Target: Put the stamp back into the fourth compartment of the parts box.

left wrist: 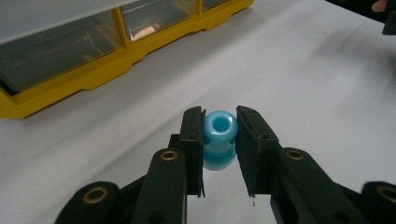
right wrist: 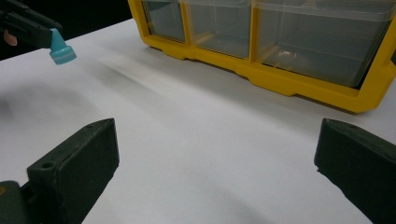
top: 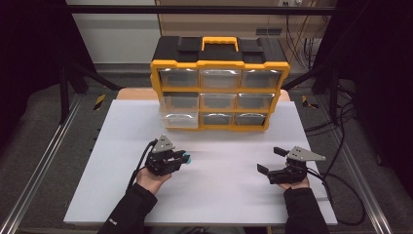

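Already the left gripper [left wrist: 219, 128] is clamped on a small glossy turquoise plastic nozzle-shaped piece [left wrist: 219, 137], its holed end toward the yellow-framed drawer cabinet [top: 220, 90] at the white board's [top: 219, 195] far edge, while the wide-open, empty right gripper [top: 271, 160] waits near the right edge.

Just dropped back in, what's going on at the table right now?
A person is working with a gripper in each hand over the white table. The left gripper is shut on a small blue bead-like piece, held above the table. The right gripper is open with nothing between its jaws. A yellow and black drawer organizer stands at the far side; its lower left drawers look pulled out a bit.
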Demonstrator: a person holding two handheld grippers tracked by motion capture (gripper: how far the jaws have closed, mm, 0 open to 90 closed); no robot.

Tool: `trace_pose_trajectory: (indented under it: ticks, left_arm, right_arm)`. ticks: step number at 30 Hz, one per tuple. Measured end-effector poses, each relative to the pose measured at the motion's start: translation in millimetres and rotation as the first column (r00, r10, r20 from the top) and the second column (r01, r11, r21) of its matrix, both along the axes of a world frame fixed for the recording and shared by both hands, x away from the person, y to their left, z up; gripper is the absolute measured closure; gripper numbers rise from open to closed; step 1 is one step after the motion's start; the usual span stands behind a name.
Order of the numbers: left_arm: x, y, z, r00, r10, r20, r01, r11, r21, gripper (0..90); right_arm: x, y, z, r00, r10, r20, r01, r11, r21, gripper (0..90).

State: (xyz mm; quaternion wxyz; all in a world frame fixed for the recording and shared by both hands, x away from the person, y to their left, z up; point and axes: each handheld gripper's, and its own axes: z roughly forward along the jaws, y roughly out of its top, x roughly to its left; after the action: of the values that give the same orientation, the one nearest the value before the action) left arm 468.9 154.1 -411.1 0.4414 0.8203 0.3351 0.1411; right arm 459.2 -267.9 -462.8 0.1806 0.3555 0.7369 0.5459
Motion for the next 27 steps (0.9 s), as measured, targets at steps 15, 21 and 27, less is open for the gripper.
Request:
trace_pose_trajectory:
  ticks: [15, 21, 27]
  left_arm:
    - [-3.2, 10.9, 16.7, 0.9995, 0.021, 0.024, -0.020, 0.9998, -0.009, 72.2]
    - [-3.1, 18.7, 22.8, 0.9988, 0.036, 0.032, -0.035, 0.9992, -0.020, 72.2]
    - [-2.9, 23.4, 26.6, 0.9983, 0.045, 0.036, -0.045, 0.9988, -0.021, 72.2]
  right_arm:
    - [0.1, -0.1, -0.1, 1.0000, 0.001, -0.001, -0.001, 1.0000, -0.001, 0.5]
    - [0.3, 0.0, -0.3, 1.0000, 0.000, -0.002, 0.000, 1.0000, -0.001, 0.5]
    - [0.4, 0.3, -0.4, 1.0000, 0.000, -0.001, 0.000, 1.0000, -0.002, 0.5]
